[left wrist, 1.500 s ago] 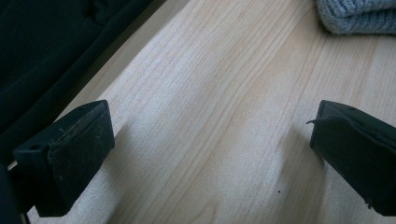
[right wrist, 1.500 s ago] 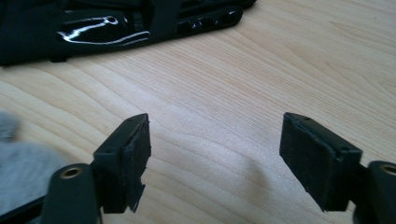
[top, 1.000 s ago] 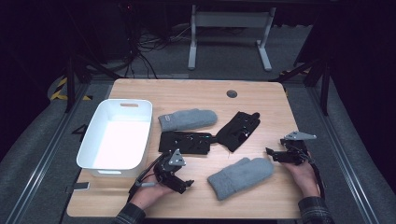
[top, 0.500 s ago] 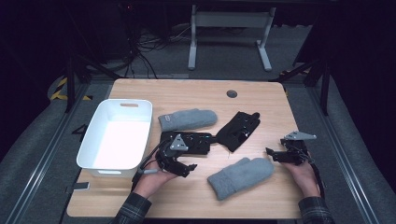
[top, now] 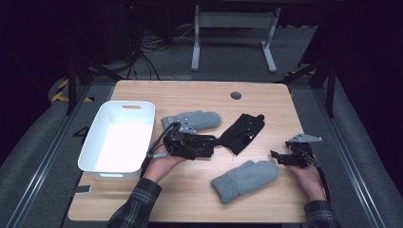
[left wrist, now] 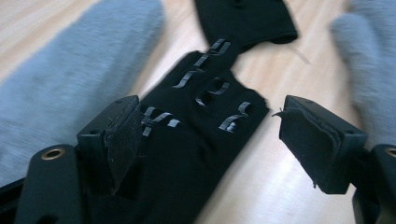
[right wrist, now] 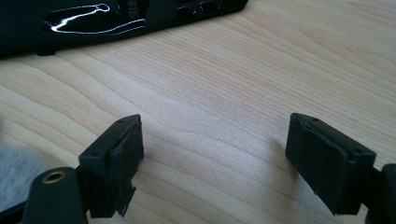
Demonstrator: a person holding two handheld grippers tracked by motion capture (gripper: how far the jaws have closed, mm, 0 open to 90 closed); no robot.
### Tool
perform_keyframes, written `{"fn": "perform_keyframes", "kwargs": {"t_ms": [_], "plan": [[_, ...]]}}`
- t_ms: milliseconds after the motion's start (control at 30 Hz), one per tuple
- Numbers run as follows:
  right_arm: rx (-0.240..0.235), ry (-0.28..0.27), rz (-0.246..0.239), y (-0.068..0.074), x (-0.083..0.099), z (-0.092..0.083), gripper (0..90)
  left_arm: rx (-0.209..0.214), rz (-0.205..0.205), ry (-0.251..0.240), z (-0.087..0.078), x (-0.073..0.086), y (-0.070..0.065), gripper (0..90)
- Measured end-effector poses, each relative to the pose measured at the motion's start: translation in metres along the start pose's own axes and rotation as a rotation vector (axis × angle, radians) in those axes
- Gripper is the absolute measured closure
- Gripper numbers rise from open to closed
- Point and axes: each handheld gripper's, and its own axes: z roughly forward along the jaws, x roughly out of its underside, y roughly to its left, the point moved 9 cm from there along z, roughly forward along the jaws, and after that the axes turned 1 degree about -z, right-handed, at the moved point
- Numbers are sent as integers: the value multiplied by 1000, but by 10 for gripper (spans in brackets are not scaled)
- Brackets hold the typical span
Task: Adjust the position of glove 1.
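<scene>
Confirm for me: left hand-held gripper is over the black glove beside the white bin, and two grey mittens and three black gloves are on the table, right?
Not quite. The high view shows two black gloves, not three: one under the left hand-held gripper, another farther right. The white bin and two grey mittens are right.

White bin (top: 119,142) sitting just left of the left claw (top: 209,141), on the wooden table (top: 190,204). One grey mitten (top: 192,119) lying just beyond the claw, near the bin's far corner. A second grey mitten (top: 244,179) lying to the claw's right, nearer the table's front edge. A slanting black glove (top: 244,132) resting just past the claw's tips. Dark round grommet (top: 235,95) showing farther back.
</scene>
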Motion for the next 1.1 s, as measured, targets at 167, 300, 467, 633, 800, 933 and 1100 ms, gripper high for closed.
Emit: {"fn": "perform_keyframes", "kwargs": {"t_ms": [167,300,467,633,800,933,1100], "plan": [[-2,0,-1,0,0,0,200,-10,-10,16,5,-14,20,273],[-2,-1,-2,0,0,0,201,-14,-26,15,10,-20,29,303],[-3,-2,-3,0,0,0,208,-40,-23,38,23,-24,44,329],[-4,-3,-4,0,0,0,213,-62,-30,64,32,-25,59,343],[-6,-4,-5,1,0,0,217,-85,-34,116,44,-20,75,348],[-6,-4,-5,1,0,0,219,-95,-24,145,51,-17,76,345],[-7,-5,-4,1,0,0,222,-98,-29,205,62,-7,81,339]]}}
